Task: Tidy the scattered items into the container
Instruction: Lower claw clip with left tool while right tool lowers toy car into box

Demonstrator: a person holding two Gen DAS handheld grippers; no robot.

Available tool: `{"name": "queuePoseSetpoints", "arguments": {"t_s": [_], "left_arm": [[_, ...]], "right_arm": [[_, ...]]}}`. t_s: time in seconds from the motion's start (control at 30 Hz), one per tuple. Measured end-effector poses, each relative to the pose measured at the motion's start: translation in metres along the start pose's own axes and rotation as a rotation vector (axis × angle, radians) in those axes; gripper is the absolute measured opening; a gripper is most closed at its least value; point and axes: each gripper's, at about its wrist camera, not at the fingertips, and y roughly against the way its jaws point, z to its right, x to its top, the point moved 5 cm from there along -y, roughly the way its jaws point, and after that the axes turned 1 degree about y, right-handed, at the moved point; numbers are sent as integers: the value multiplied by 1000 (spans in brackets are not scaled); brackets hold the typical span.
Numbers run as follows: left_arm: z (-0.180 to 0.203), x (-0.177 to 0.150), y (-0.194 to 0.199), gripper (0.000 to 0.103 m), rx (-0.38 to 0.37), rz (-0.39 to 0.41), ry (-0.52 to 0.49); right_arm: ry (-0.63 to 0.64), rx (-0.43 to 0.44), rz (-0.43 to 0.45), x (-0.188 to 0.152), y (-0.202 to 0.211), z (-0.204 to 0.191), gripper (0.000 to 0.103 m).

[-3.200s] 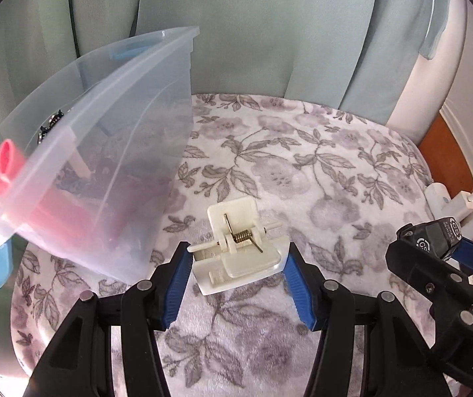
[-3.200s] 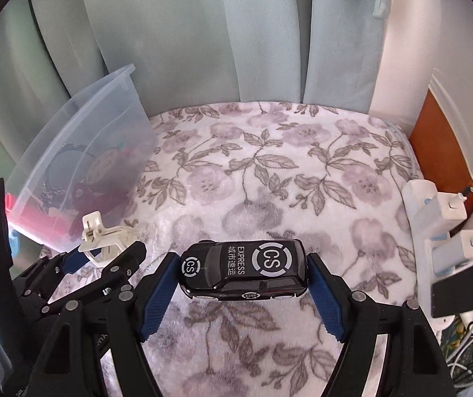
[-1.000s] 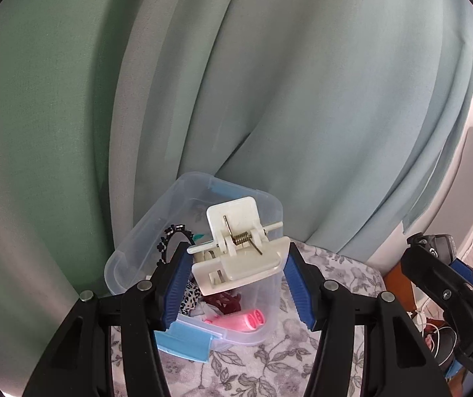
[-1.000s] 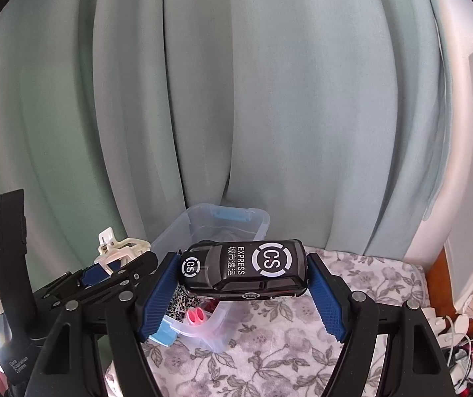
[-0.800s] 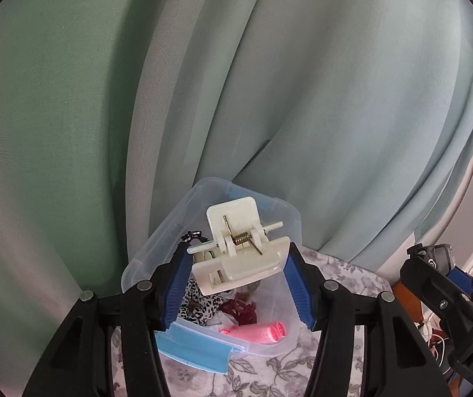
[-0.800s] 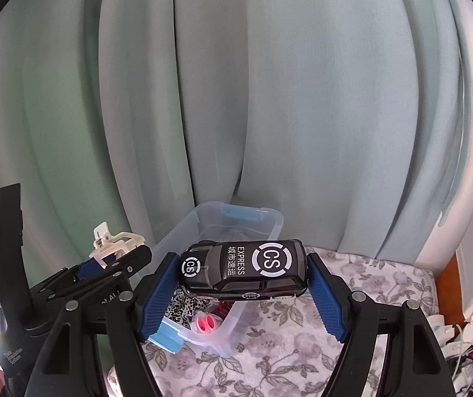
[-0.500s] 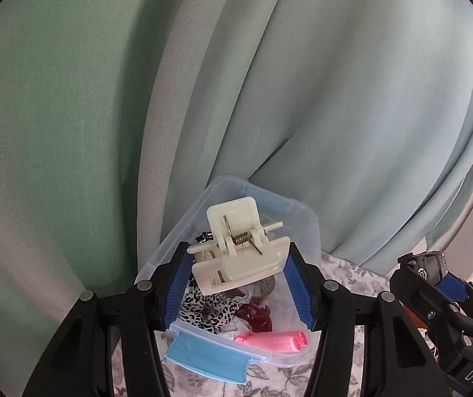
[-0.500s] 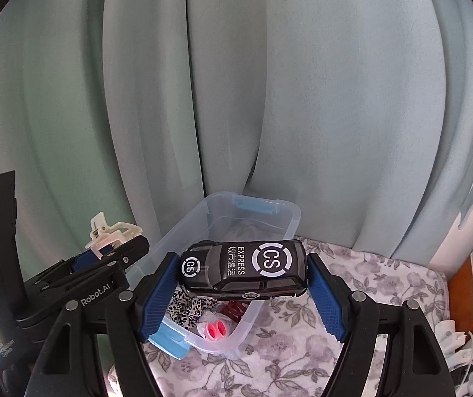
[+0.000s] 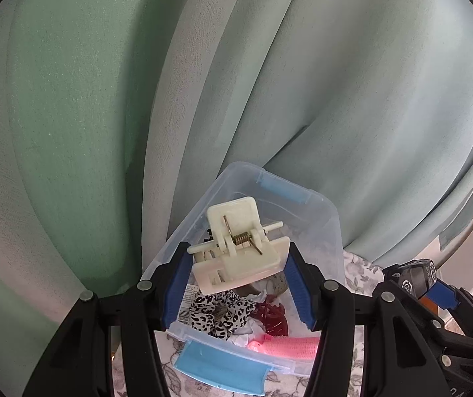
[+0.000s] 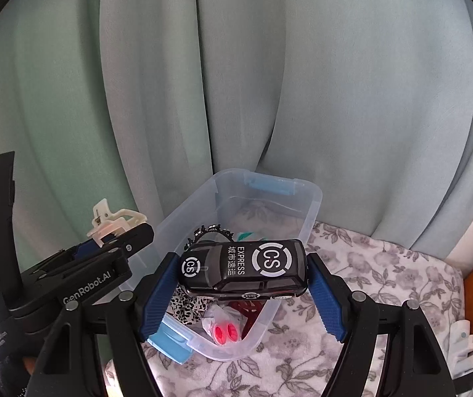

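My left gripper (image 9: 236, 284) is shut on a cream plastic spring clip (image 9: 236, 251), held in the air over the near end of the clear plastic container (image 9: 322, 218). My right gripper (image 10: 241, 292) is shut on a black toy car (image 10: 246, 269) marked "CS EXPRESS", also held above the container (image 10: 312, 198). Inside the box lie a leopard-print scrunchie (image 9: 219, 311), a dark red claw clip (image 9: 271, 317) and a pink roller (image 9: 289, 345). In the right wrist view the left gripper (image 10: 117, 235) with its clip (image 10: 114, 220) shows at the left.
The container has blue latches (image 9: 219, 369) at both ends and stands on a floral-print cloth (image 10: 385, 281). Pale green curtains (image 9: 269, 82) hang close behind it. White chargers and cables (image 10: 468, 334) lie at the right edge beside a brown wooden surface.
Both grippers have moved closer to the container and a little lower, so the box looks larger and more centred. Each still grips its item as before.
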Motion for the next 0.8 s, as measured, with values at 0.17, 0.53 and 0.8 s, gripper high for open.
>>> {"name": "queuePoseSetpoints", "arguments": {"t_s": [0.17, 0.53, 0.8], "left_arm": [[-1, 1, -13, 58, 6, -17, -1], [-3, 2, -44, 58, 24, -64, 3], [-8, -11, -48, 58, 30, -98, 8]], "right_arm": [[-4, 9, -19, -2, -10, 0, 79], [-6, 31, -70, -9, -36, 1, 79], [-11, 40, -97, -11, -56, 4, 79]]}}
